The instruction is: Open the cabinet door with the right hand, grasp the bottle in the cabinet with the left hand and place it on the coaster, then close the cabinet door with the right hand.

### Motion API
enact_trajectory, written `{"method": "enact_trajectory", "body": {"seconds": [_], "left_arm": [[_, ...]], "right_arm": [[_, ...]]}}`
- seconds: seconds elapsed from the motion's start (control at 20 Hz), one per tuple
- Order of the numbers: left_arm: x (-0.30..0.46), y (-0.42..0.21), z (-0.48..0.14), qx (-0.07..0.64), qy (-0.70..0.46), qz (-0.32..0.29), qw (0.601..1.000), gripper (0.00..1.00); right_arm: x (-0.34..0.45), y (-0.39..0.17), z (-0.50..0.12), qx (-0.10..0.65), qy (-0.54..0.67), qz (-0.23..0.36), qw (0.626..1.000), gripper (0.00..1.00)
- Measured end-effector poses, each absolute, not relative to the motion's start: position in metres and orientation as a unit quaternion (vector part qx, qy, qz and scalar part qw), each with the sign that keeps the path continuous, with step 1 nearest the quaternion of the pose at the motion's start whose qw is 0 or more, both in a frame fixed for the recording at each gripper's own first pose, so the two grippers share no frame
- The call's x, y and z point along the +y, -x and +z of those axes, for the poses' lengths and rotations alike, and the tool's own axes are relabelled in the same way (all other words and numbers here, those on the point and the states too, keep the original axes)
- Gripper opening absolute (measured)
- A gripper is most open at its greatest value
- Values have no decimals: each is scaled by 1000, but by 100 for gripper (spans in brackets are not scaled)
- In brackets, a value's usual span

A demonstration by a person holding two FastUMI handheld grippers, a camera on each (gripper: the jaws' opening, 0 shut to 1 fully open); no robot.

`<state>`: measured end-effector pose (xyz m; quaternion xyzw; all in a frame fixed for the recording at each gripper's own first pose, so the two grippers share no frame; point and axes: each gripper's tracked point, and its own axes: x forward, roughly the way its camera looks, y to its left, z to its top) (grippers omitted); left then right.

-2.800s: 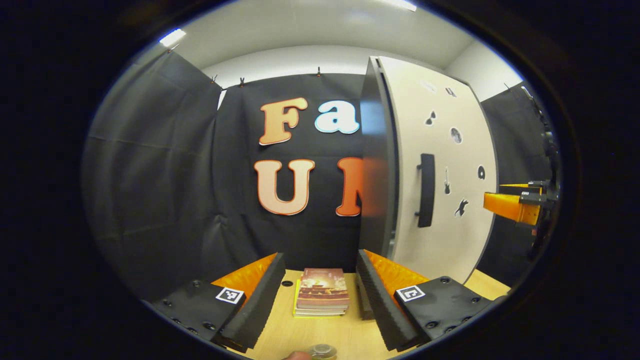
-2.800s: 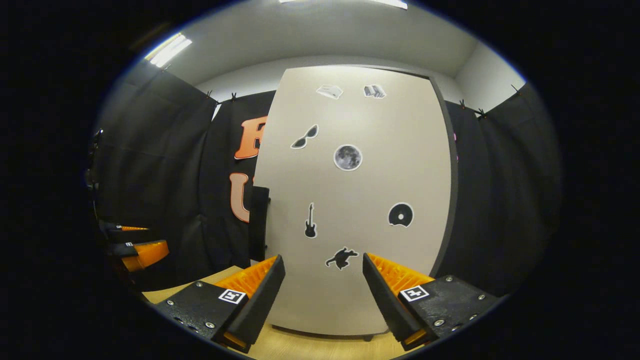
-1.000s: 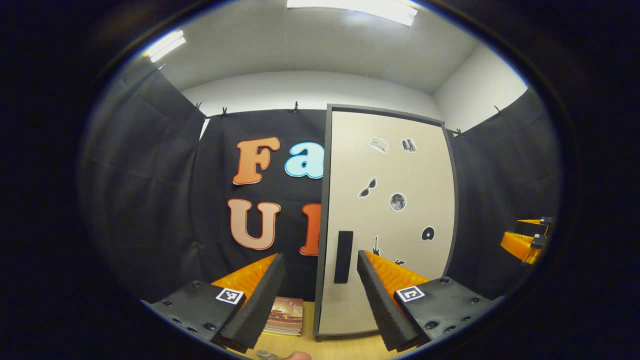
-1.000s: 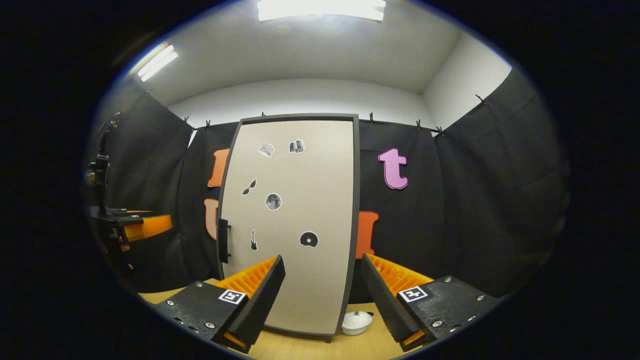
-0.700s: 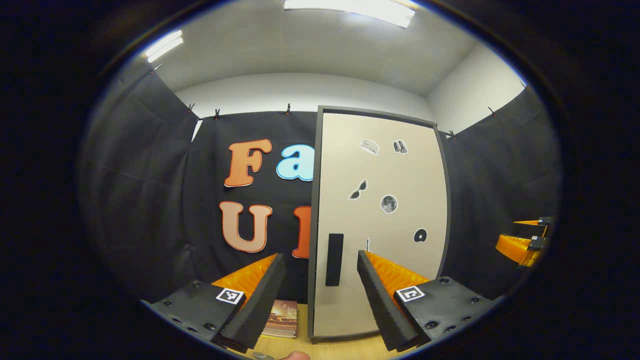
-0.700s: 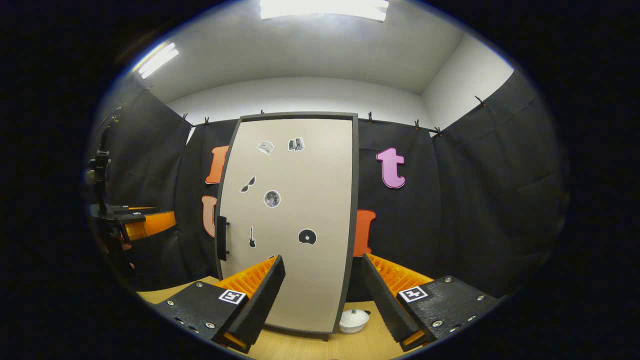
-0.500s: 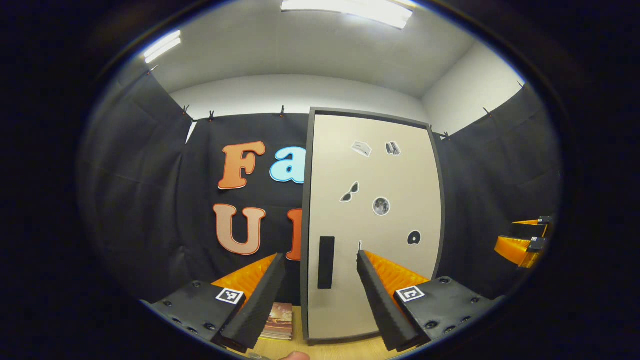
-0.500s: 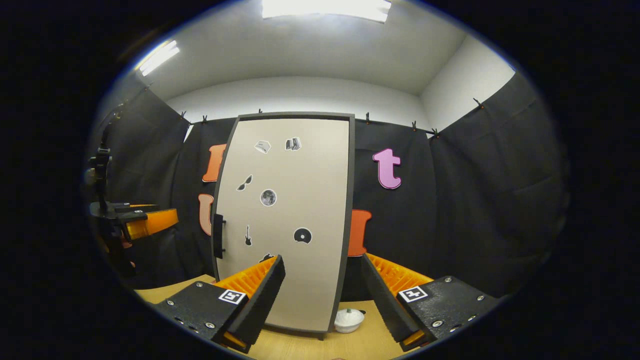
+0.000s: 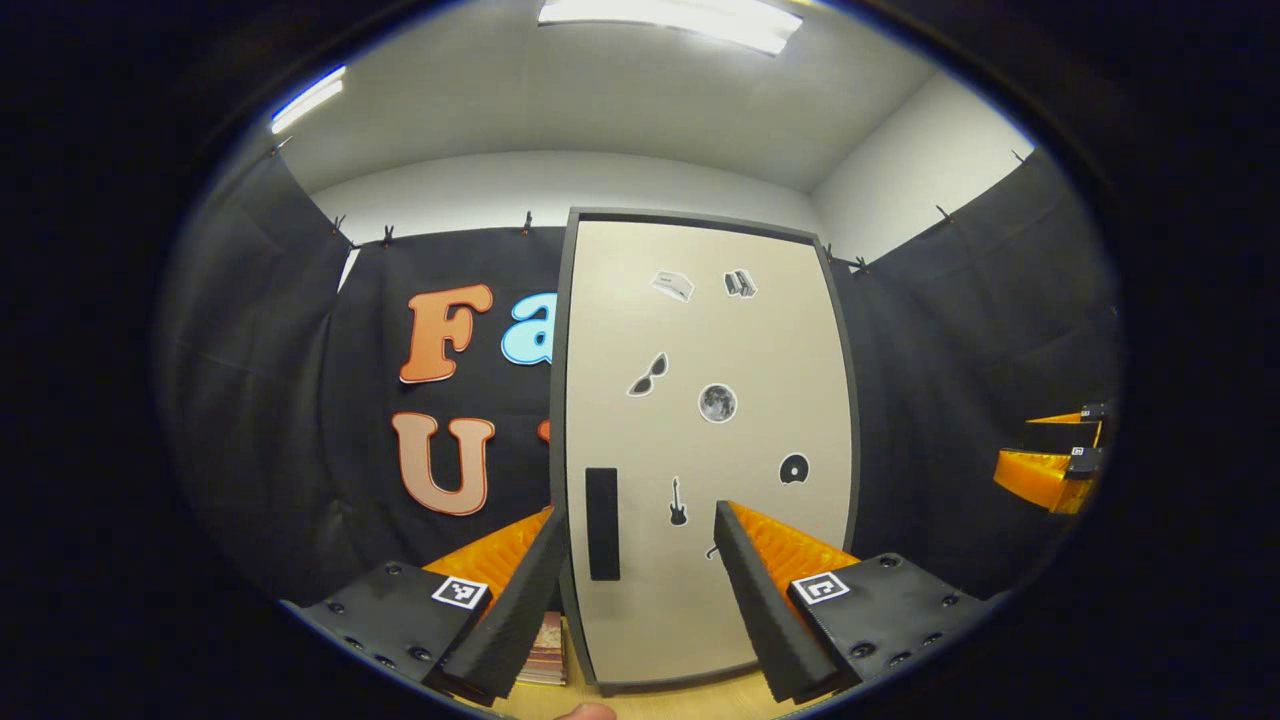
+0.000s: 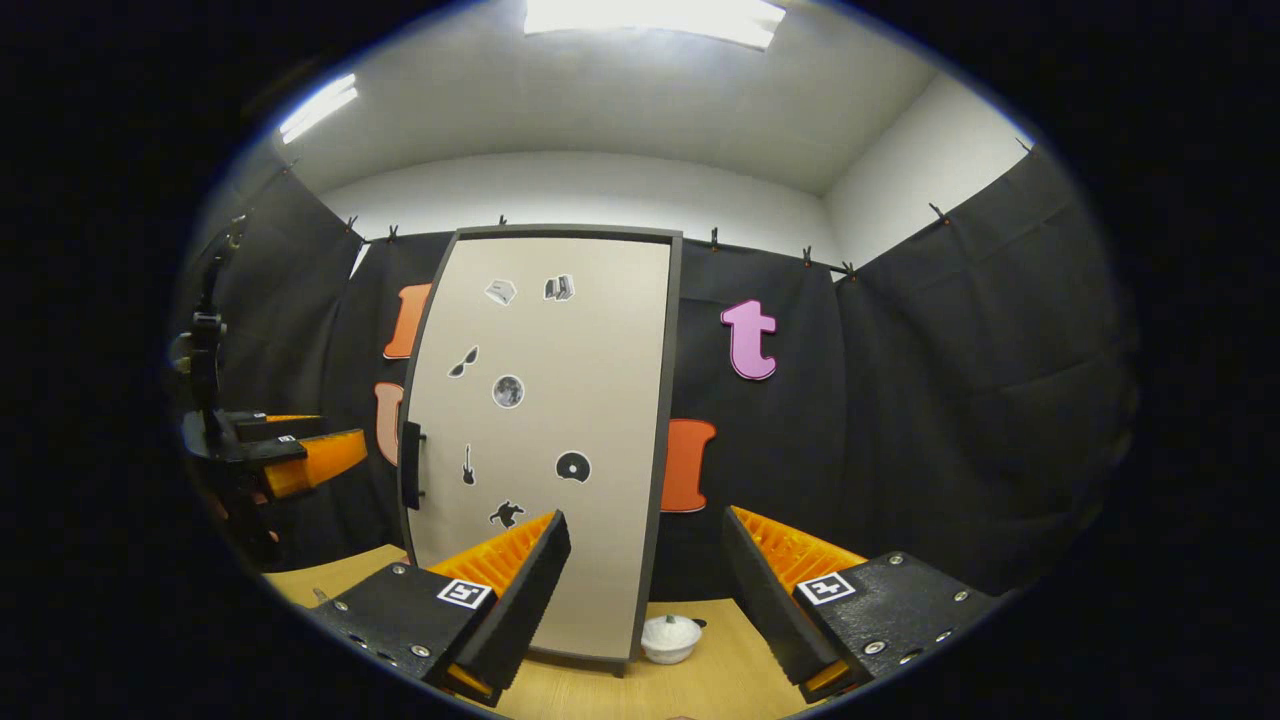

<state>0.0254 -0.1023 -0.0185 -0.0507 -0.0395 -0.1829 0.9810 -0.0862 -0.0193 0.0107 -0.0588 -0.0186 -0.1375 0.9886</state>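
One tall beige cabinet door, flat and rigid with a dark grey frame and small black stickers, stands shut in the middle of the left gripper view and left of centre in the right gripper view. It looks like stiff board that should swing on hinges along its right edge, so light and easy to move, I judge. Its black vertical bar handle sits low on the door's left edge; that handle is the place to take hold, pinched across its narrow width.

No bottle or coaster can be made out; the bottle is presumably behind the door.

At the lower edge of the left gripper view, the left gripper has its jaws spread wide and empty, framing the handle. Likewise the right gripper is spread and empty, well back from the door.

Beside the door's foot lie a stack of books and a small white lidded bowl on the light wooden table.
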Motion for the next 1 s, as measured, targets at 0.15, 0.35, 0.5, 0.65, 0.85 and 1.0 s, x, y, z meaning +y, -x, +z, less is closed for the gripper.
{"method": "enact_trajectory", "body": {"seconds": [0.15, 0.35, 0.5, 0.65, 0.85, 1.0], "left_arm": [[-106, -25, -11, -47, 57, -187, 980, 95], [-106, -25, -3, -54, 54, -187, 979, 95], [-101, -26, 1, -56, 52, -181, 981, 95], [-92, -30, -1, -54, 45, -169, 983, 95], [-80, -34, -2, -56, 38, -152, 986, 95], [-76, -35, 1, -58, 36, -145, 987, 95]], "right_arm": [[-27, 90, 13, -22, 54, -147, 987, 95], [-31, 89, 11, -24, 50, -152, 987, 95], [-29, 85, 10, -25, 50, -148, 987, 95], [-27, 75, 4, -22, 41, -141, 989, 95], [-24, 64, 0, -19, 37, -130, 991, 95], [-21, 60, 2, -24, 38, -124, 991, 95]]}}
